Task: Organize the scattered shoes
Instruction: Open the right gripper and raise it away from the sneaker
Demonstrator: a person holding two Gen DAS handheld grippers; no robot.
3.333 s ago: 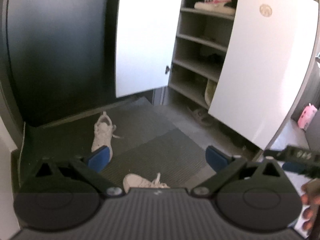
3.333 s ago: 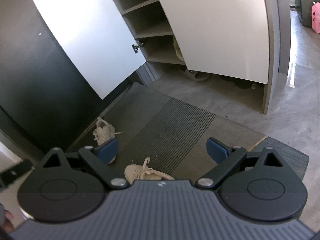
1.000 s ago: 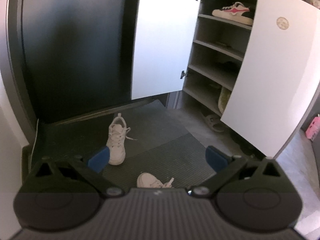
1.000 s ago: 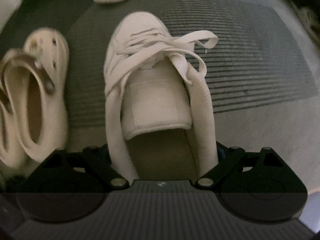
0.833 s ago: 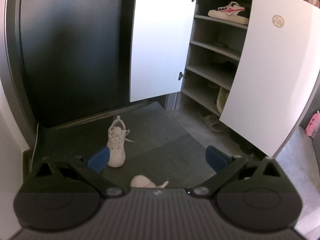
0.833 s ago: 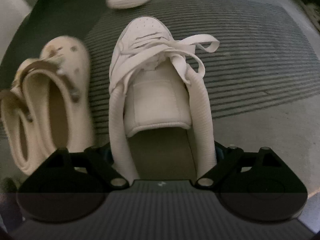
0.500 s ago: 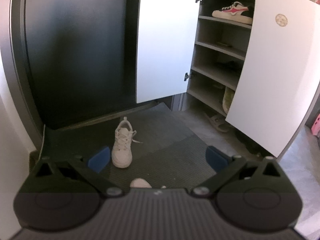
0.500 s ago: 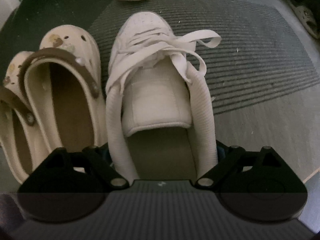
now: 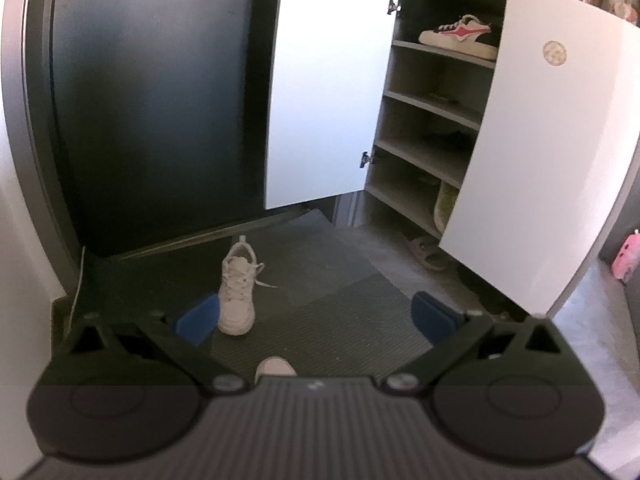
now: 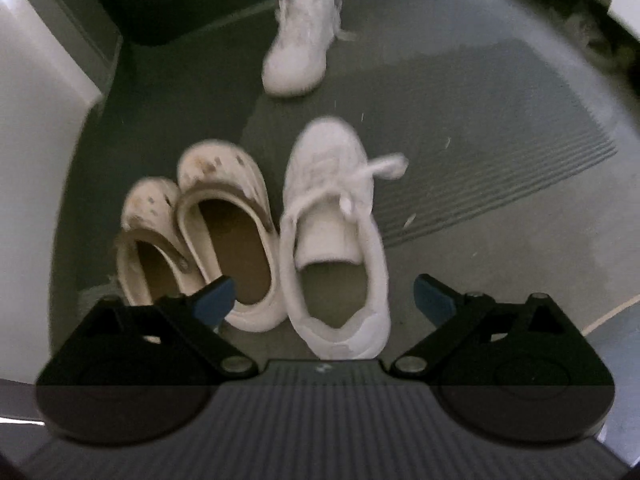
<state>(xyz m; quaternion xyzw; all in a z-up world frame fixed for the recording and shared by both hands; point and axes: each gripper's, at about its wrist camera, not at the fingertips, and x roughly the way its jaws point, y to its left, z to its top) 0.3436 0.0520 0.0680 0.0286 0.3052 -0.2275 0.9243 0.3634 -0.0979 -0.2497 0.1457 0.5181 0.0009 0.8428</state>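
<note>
A white laced sneaker lies on the dark doormat, toe away from me, beside a pair of cream clogs to its left. My right gripper hovers above the sneaker's heel with its jaws opening, the pads clear of the shoe on both sides. A second white sneaker lies farther off on the mat. In the left wrist view that sneaker sits just ahead of my left gripper, which is open and empty. The near sneaker's toe peeks over the gripper body.
An open shoe cabinet with white doors stands ahead on the right, holding a pink-and-white sneaker on an upper shelf. A sandal lies on the floor at its foot. A dark door fills the left.
My right gripper has let go of the near sneaker and risen, leaving it beside the clogs. Its jaws now stand apart from the shoe. The left gripper has barely moved.
</note>
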